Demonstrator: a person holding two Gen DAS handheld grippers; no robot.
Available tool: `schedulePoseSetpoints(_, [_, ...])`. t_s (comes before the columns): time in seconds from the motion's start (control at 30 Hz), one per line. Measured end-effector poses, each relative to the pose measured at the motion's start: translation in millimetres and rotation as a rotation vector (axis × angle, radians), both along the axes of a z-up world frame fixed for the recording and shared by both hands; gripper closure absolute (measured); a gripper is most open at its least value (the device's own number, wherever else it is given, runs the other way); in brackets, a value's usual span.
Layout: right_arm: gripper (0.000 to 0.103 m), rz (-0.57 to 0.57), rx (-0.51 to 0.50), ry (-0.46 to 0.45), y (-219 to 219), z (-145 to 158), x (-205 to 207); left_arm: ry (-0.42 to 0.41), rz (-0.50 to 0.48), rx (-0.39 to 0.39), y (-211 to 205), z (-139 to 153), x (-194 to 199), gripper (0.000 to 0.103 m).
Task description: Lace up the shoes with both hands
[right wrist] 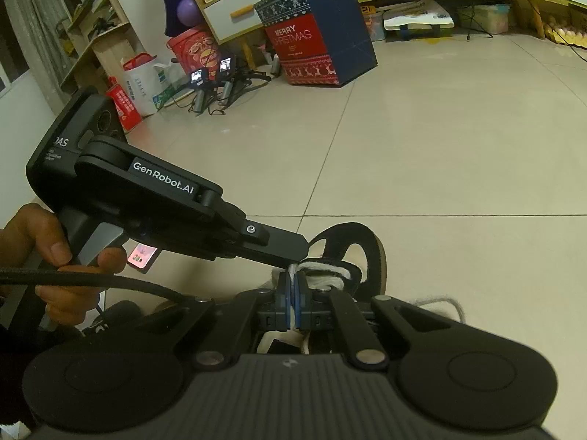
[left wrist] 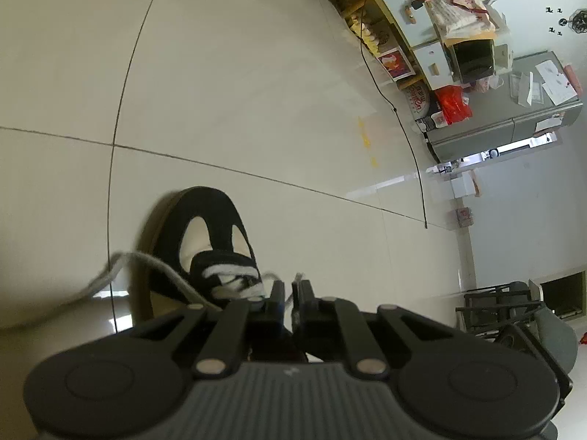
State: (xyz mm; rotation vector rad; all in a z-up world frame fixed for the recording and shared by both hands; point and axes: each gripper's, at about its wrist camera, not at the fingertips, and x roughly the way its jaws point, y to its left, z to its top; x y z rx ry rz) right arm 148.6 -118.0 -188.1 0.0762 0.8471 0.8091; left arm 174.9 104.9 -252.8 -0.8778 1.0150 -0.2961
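Note:
A black and cream shoe (left wrist: 205, 234) stands on the tiled floor, its white laces (left wrist: 234, 280) crossed over the tongue. My left gripper (left wrist: 292, 291) hovers just right of the lacing, fingers almost together with a pale lace strand (left wrist: 299, 277) poking out between them. One loose lace end (left wrist: 121, 266) trails off to the left. In the right wrist view my right gripper (right wrist: 293, 295) is shut, its blue pads (right wrist: 302, 293) pinching a white lace (right wrist: 292, 270) over the shoe (right wrist: 361, 253). The left gripper (right wrist: 290, 247), held by a hand (right wrist: 55, 253), reaches in from the left, its tip touching the laces.
A black cable (left wrist: 403, 128) lies across the floor toward a grey cabinet (left wrist: 513, 128) with a red bag (left wrist: 453, 104). A dark chair (left wrist: 513, 315) stands at right. A Christmas box (right wrist: 315, 36), a red tin (right wrist: 194, 51) and small cameras on tripods (right wrist: 212, 77) line the far shelves.

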Motion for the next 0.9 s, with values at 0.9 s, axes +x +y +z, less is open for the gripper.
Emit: schedulePoseSetpoints(0.9, [0.1, 0.008, 0.005, 0.01, -1.4, -8.7, 9.3, 0.147, 0.098, -0.231, 12.3, -25.2, 3.3, 0.098])
